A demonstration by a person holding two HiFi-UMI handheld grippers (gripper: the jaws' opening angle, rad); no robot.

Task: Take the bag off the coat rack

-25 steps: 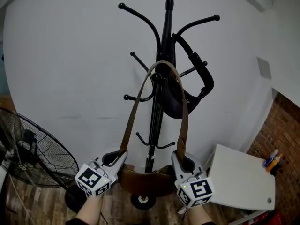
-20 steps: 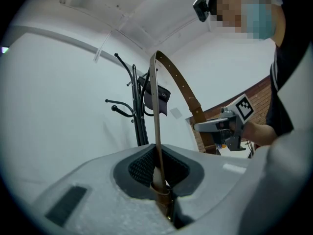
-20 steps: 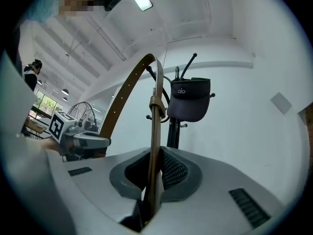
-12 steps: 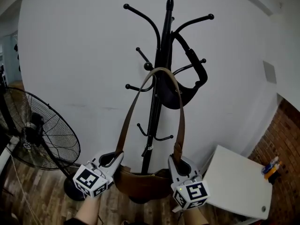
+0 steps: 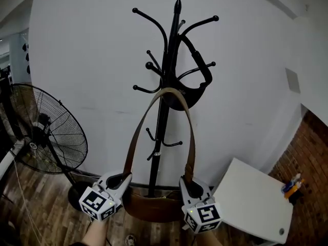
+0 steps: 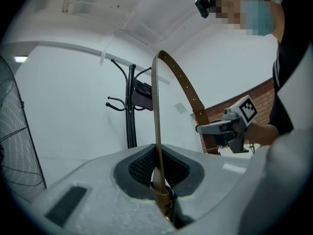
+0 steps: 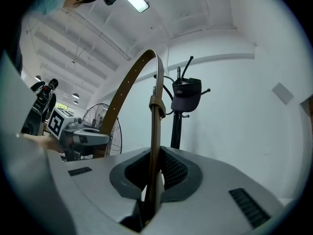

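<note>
A brown leather bag (image 5: pixel 152 207) hangs low between my two grippers. Its long strap (image 5: pixel 190 137) arches up in front of the black coat rack (image 5: pixel 165 76), its top just under the hooks and touching none of them. My left gripper (image 5: pixel 120 180) is shut on the strap's left end near the buckle (image 6: pixel 161 196). On the strap's right end my right gripper (image 5: pixel 187 185) is shut too. In both gripper views the strap (image 7: pixel 152 131) rises from between the jaws, and the rack (image 6: pixel 131 111) stands apart behind it.
A black pouch (image 5: pixel 188 92) still hangs on the rack's right hooks. A standing fan (image 5: pixel 46 137) is at the left, a white table (image 5: pixel 253 201) at the lower right, a brick wall (image 5: pixel 313 152) beyond it. White wall behind the rack.
The strap's top has come off the rack's hook and dropped below it. Both grippers and the bag have drawn back from the rack, which now looks farther away.
</note>
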